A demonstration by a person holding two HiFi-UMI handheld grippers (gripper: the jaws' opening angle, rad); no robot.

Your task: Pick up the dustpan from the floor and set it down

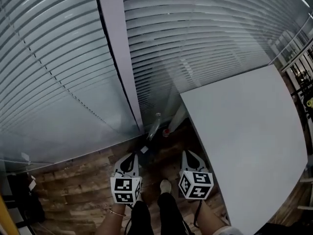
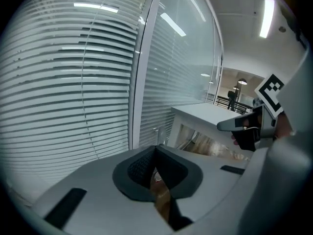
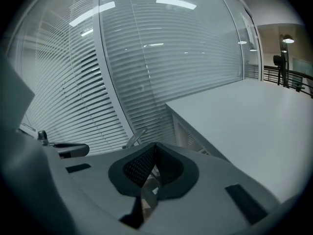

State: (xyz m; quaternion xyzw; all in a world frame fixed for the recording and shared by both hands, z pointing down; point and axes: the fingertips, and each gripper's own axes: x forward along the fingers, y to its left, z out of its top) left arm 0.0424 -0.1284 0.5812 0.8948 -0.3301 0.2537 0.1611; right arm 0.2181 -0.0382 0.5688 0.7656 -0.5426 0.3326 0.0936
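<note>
The dustpan's long grey handle (image 1: 155, 125) stands upright in the corner between the glass wall and the table, with a dark pan (image 1: 145, 150) at its foot on the wood floor. The handle also shows past the jaws in the left gripper view (image 2: 157, 132) and the right gripper view (image 3: 136, 137). My left gripper (image 1: 131, 157) (image 2: 155, 149) hangs just short of the pan, shut and holding nothing. My right gripper (image 1: 190, 155) (image 3: 155, 146) hangs to the right of the handle by the table's edge, also shut and holding nothing.
A white table (image 1: 244, 131) fills the right side. A glass wall with blinds (image 1: 58, 82) and a grey post (image 1: 120, 58) close off the back. A red-tipped object (image 1: 166, 131) leans by the handle. The person's shoe (image 1: 165, 186) stands between the grippers.
</note>
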